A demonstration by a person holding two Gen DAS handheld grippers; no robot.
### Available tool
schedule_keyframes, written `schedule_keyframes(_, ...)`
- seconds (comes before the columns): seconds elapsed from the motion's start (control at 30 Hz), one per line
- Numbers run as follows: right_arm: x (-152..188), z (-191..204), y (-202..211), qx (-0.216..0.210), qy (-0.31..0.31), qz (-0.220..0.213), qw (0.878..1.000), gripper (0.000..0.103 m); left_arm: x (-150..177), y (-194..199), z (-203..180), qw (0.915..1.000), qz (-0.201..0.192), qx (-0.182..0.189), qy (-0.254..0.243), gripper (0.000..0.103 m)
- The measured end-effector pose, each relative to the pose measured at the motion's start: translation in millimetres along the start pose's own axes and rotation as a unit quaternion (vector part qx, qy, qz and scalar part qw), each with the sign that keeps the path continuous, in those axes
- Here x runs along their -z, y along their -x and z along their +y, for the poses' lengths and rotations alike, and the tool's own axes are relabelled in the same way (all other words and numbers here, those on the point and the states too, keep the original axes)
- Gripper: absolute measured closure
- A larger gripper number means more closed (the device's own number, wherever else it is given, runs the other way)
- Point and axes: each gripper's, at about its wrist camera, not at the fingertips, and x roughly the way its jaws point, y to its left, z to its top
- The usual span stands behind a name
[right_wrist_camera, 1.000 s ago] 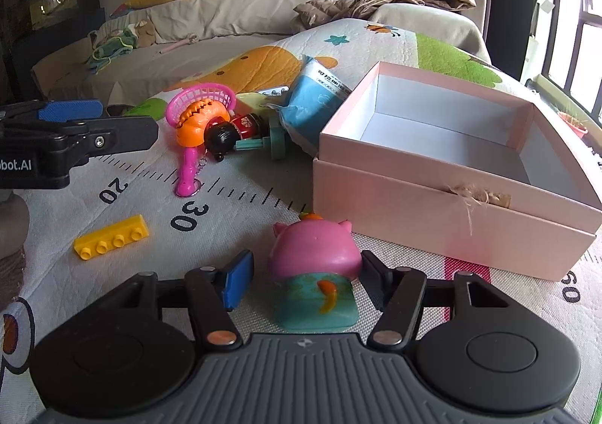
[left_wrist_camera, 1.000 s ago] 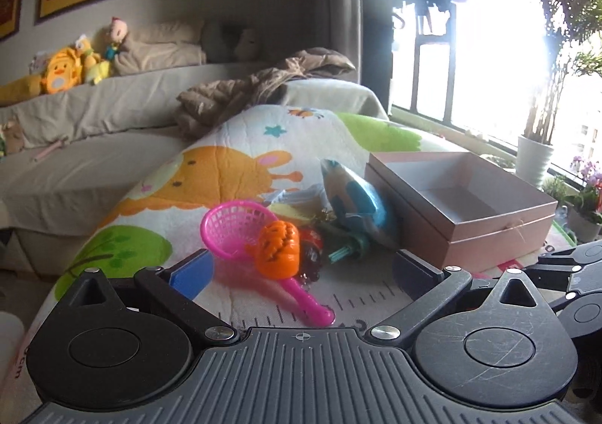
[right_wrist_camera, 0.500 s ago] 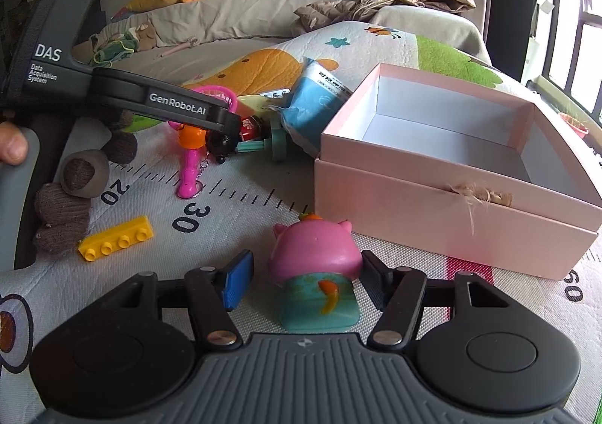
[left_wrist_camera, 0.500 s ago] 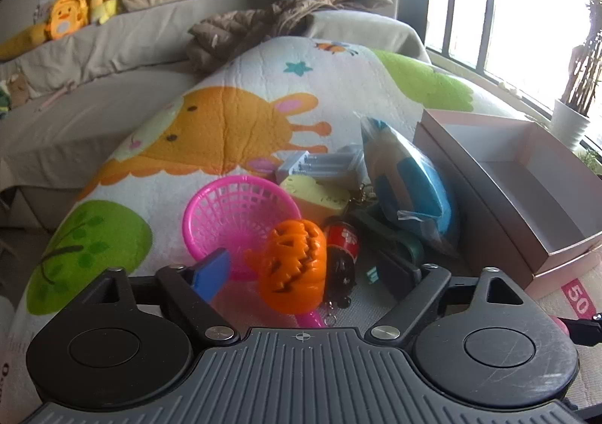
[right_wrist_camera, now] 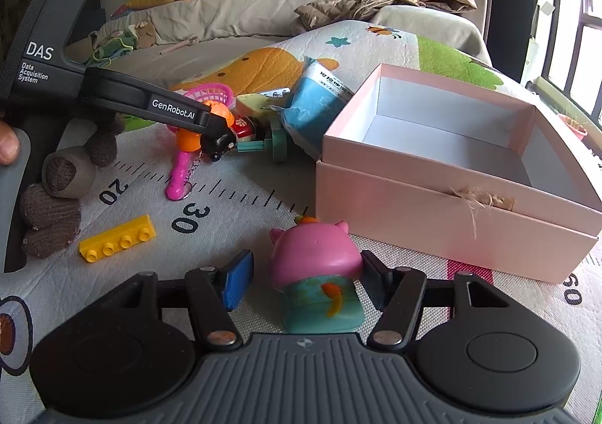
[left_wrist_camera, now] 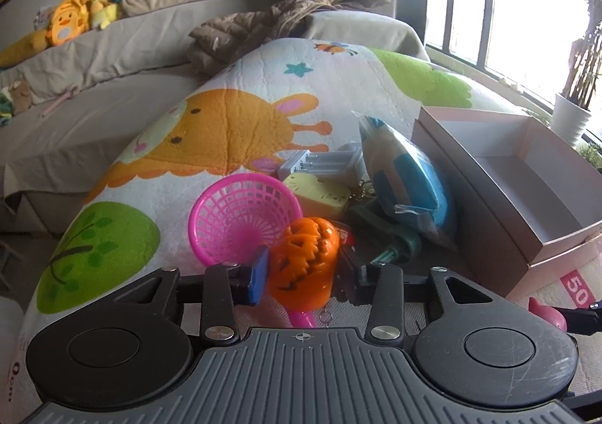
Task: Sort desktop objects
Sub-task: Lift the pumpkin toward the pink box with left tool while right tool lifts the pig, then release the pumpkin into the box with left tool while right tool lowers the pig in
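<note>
Left wrist view. Left gripper (left_wrist_camera: 301,275): jaws closing around orange pumpkin toy (left_wrist_camera: 303,262), blue pad against its left flank, right finger hard up on the other side; grip looks nearly made. Pumpkin resting partly on pink toy net (left_wrist_camera: 240,213), net handle running underneath. Behind: yellow case (left_wrist_camera: 316,192), blue packet (left_wrist_camera: 406,175), green toy (left_wrist_camera: 391,243). Open pink box (left_wrist_camera: 541,175) well apart to the right, nothing seen inside. All on patterned play mat (left_wrist_camera: 225,130).

Right wrist view. Right gripper (right_wrist_camera: 304,282): half open, straddling pink pig toy (right_wrist_camera: 316,266); right finger touching or very nearly so, blue left pad standing clear; no clamp seen. Pig just beside the near wall of the box. Yellow brick (right_wrist_camera: 118,237) loose on the mat, to the left.

Handling note. Squeeze pumpkin across its widest part, firm but not crushing; hollow plastic likely to slip. Lift straight up to clear the net and avoid dragging the trailing keychain. Carry over the box rim before release.
</note>
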Motion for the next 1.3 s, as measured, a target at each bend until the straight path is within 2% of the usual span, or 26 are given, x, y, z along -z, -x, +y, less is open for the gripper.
schedule_keyframes(0.07,0,0,1,0.0,0.0,0.002,1.0,0.053,3,11,0,1.0,-0.005,-0.001,-0.004,0.063)
schedule_keyframes(0.23,1,-1,8,-0.01,0.003,0.013,1.0,0.056,21,47,2,0.9999,-0.008,0.008,-0.007,0.063)
schedule_keyframes(0.33,4,0,20,-0.009,0.008,0.009,1.0,0.056,34,75,0,0.9996,-0.011,0.026,-0.007,0.063)
schedule_keyframes(0.5,7,-12,71,-0.022,0.002,0.002,1.0,0.057,41,118,-19,0.9979,-0.027,0.053,-0.026,0.063)
schedule_keyframes(0.63,-1,-32,127,-0.01,-0.009,-0.032,0.999,0.057,34,147,-44,0.9924,-0.069,0.087,-0.053,0.063)
schedule_keyframes(0.73,-22,-55,158,0.03,-0.019,-0.072,0.997,0.057,14,146,-72,0.9866,-0.097,0.113,-0.066,0.063)
schedule_keyframes(0.8,-45,-73,160,0.052,-0.026,-0.095,0.994,0.057,-6,130,-96,0.9828,-0.123,0.113,-0.079,0.063)
schedule_keyframes(0.87,-71,-91,149,0.053,-0.041,-0.104,0.992,0.055,-26,104,-115,0.9805,-0.132,0.114,-0.09,0.06)
schedule_keyframes(0.9,-85,-102,137,0.038,-0.052,-0.102,0.993,0.055,-34,89,-119,0.9836,-0.118,0.112,-0.079,0.058)
schedule_keyframes(0.97,-101,-118,115,0.043,-0.082,-0.09,0.992,0.055,-42,68,-111,0.9885,-0.064,0.126,-0.054,0.052)
schedule_keyframes(1.03,-102,-123,100,0.051,-0.087,-0.079,0.992,0.054,-33,65,-88,0.9889,-0.041,0.139,-0.035,0.045)
schedule_keyframes(1.07,-97,-122,97,0.052,-0.081,-0.079,0.992,0.053,-24,68,-74,0.99,-0.041,0.131,-0.031,0.042)
schedule_keyframes(1.13,-81,-116,91,0.056,-0.07,-0.075,0.993,0.05,-5,74,-50,0.9927,-0.039,0.111,-0.028,0.029)
schedule_keyframes(1.3,-53,-89,73,0.083,-0.021,-0.06,0.995,0.049,40,84,-11,0.9972,0.014,0.061,-0.041,0.023)
